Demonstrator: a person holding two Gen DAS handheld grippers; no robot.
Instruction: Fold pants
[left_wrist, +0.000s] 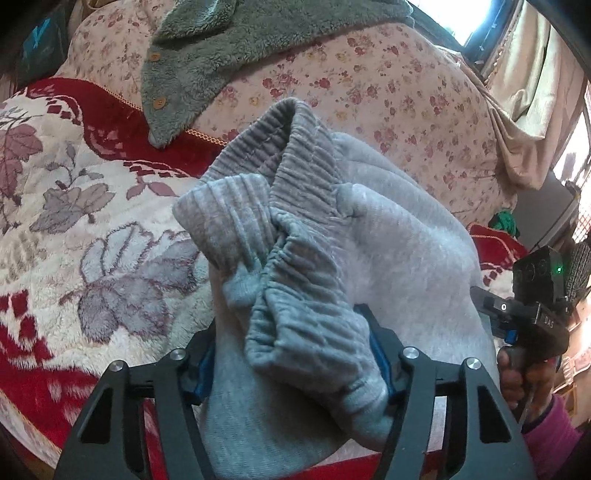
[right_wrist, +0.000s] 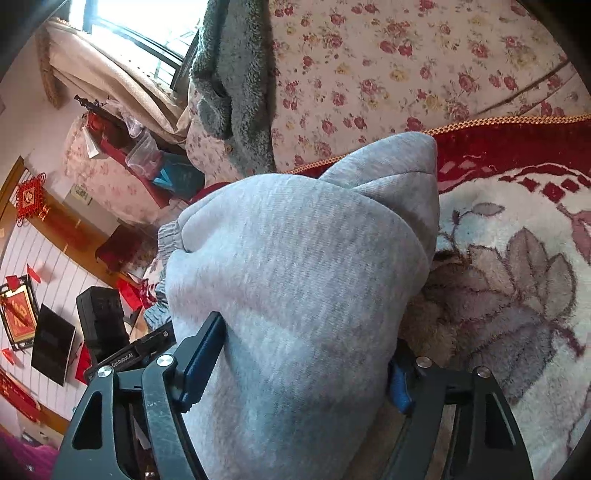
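Both claws clamp the grey pants (left_wrist: 388, 236) above the bed (left_wrist: 92, 229). From the left wrist, my left claw (left_wrist: 295, 363) pinches the bunched waistband to gather layers. From the right wrist, my right claw (right_wrist: 306, 365) squeezes thick folded cloth, keeping the bundle together.

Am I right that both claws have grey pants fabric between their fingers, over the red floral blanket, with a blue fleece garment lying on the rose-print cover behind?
Almost. The fleece garment is grey-green with wooden buttons, not blue, as the left wrist view shows. The rest holds: the left claw and the right claw each have the grey pants between their fingers, over the red floral blanket, and the garment lies on the rose-print cover.
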